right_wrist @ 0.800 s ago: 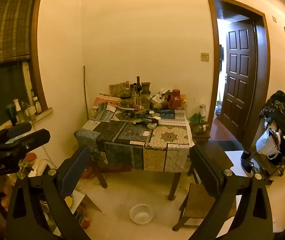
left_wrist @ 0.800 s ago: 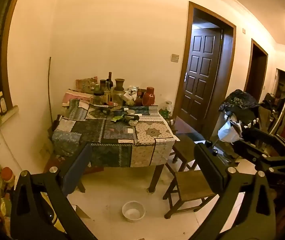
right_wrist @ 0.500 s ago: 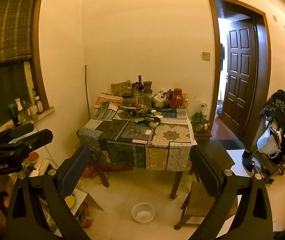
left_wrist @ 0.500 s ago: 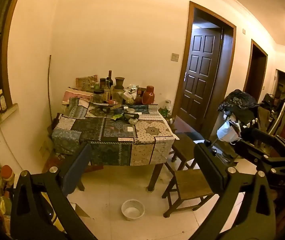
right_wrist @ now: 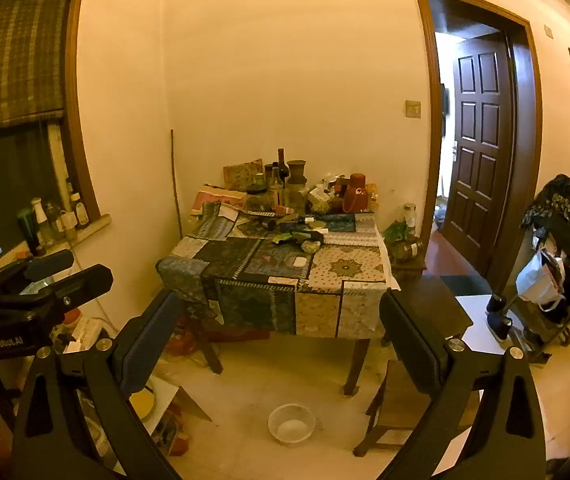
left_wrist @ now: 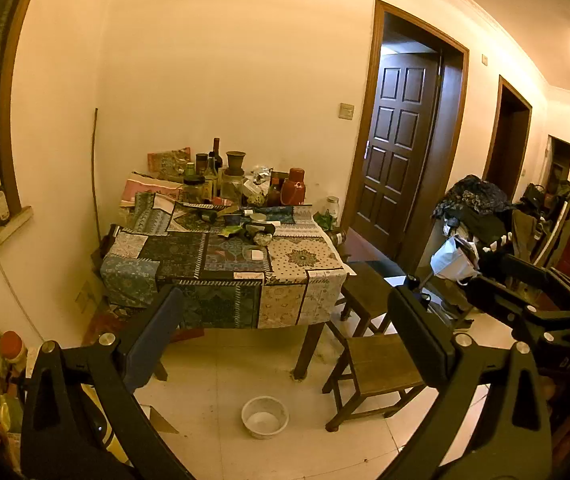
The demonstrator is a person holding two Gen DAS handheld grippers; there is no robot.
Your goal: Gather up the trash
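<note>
Still far off: trash (left_wrist: 245,230) ahead and above both tools, on the table (left_wrist: 305,258), well apart from either.
Left gripper (left_wrist: 285,332): spread wide, nothing between the jaws, tilted down toward the floor below the table's near edge.
Right gripper (right_wrist: 277,332): likewise spread wide and bare, tilted down, aimed at the cloth's hanging front.
Trash, placing: green wrappers (right_wrist: 285,238) and a crumpled ball (right_wrist: 311,246) mid-table, just in front of the row of bottles (right_wrist: 281,178) and jars; white scrap (right_wrist: 299,261) nearer the front edge.
Long axis: wrappers stretched roughly across the table, side to side; finer detail too small to tell.
Nearer hand: hard to call; pile sits about centred in both views, slightly right of centre from the right wrist.
Edges: front table edge lies between tools and pile, so reaching means going over it.
Open room: bare floor ahead except a white bowl (left_wrist: 265,416); stool (left_wrist: 381,364) on the right, clutter along the left wall.
Risk, as judged: bottles close behind the pile, easy to knock.
</note>
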